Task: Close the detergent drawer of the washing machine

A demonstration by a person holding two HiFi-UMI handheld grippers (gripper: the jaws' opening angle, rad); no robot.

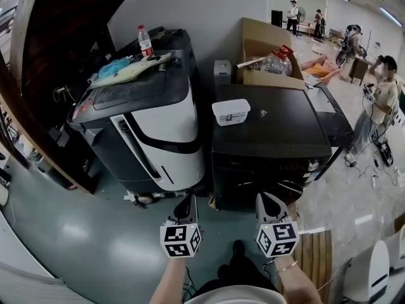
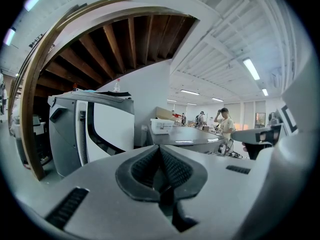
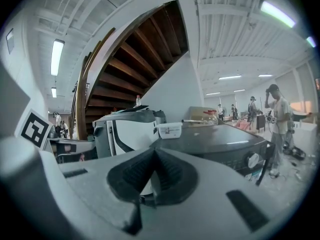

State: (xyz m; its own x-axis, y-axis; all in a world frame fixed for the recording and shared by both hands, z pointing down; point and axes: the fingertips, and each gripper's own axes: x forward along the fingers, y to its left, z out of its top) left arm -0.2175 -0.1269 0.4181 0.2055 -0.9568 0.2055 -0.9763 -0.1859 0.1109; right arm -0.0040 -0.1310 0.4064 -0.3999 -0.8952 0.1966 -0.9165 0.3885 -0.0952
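The left hand-held gripper (image 1: 188,199) and right hand-held gripper (image 1: 266,199) are held pressed together, empty, at 6 o'clock of the washing machine (image 1: 272,128); the drawer's position cannot be judged.

The black washing machine (image 1: 272,125) is standing upright, turning its front control panel (image 1: 269,168) toward the camera; its detergent drawer is not showing clearly.

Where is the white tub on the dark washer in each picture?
Head view: white tub at centre, atop the dark washer.
Left gripper view: near centre.
Right gripper view: near centre.
Shared landmark: white-and-black machine to its left.
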